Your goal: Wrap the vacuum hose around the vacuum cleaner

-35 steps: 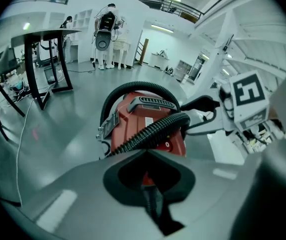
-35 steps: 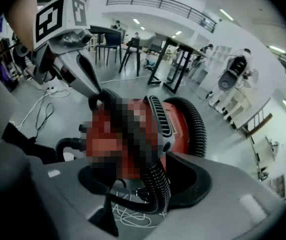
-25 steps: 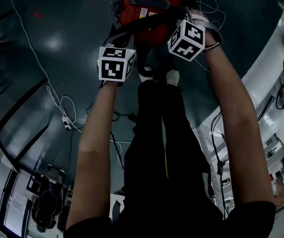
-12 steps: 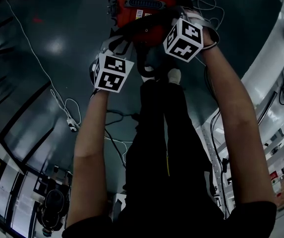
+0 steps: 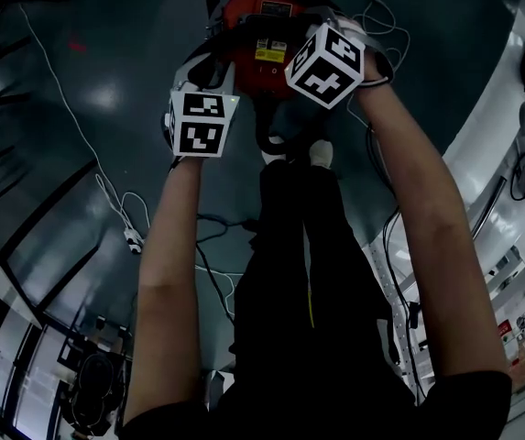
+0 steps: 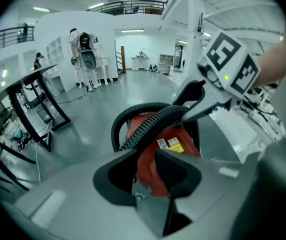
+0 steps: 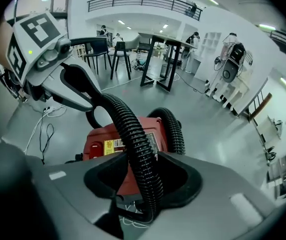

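Observation:
The red vacuum cleaner point(image 5: 260, 26) stands on the floor ahead of the person's feet, with its black ribbed hose point(image 7: 133, 139) arching over it. My right gripper point(image 7: 142, 176) is shut on the hose, which runs straight down between its jaws; they have just closed a little. My left gripper point(image 6: 150, 159) is open, and its jaws have just been opening. Only the vacuum's red body shows in the gap, while the hose point(image 6: 155, 121) ends behind its left fingertip point(image 6: 125, 156). Both marker cubes hover close over the vacuum in the head view.
White cables point(image 5: 106, 186) and a plug point(image 5: 134, 239) trail across the dark floor at left. The person's shoes point(image 5: 322, 149) stand just behind the vacuum. Black table frames point(image 6: 38, 109) stand to one side, and tables with chairs point(image 7: 157, 59) farther back.
Both grippers have risen towards the camera. The right marker cube has shifted left over the vacuum. The left cube has drifted left and rolled.

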The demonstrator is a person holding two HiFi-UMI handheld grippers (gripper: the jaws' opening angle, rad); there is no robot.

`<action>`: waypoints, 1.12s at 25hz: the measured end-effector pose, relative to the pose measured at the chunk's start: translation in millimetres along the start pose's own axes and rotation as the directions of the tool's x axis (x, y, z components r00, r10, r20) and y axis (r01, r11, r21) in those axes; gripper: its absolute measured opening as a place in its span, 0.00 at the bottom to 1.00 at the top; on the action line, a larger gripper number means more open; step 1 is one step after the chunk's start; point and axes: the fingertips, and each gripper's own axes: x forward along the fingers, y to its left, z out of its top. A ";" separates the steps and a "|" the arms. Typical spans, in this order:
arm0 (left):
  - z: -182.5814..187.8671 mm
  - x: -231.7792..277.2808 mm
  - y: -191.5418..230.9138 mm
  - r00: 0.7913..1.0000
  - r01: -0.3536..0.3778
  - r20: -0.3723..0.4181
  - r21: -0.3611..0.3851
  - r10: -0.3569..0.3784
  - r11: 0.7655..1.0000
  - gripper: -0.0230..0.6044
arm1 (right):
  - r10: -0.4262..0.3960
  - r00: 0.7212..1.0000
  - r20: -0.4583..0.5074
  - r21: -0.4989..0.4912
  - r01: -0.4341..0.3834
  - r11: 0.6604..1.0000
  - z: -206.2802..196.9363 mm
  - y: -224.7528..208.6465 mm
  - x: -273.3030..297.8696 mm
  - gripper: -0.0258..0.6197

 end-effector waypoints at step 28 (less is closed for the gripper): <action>60.4 34.9 31.6 1.000 -0.018 0.011 0.251 0.016 0.968 0.26 | -0.015 1.000 -0.027 0.036 0.016 0.999 35.6 -28.9 32.0 0.33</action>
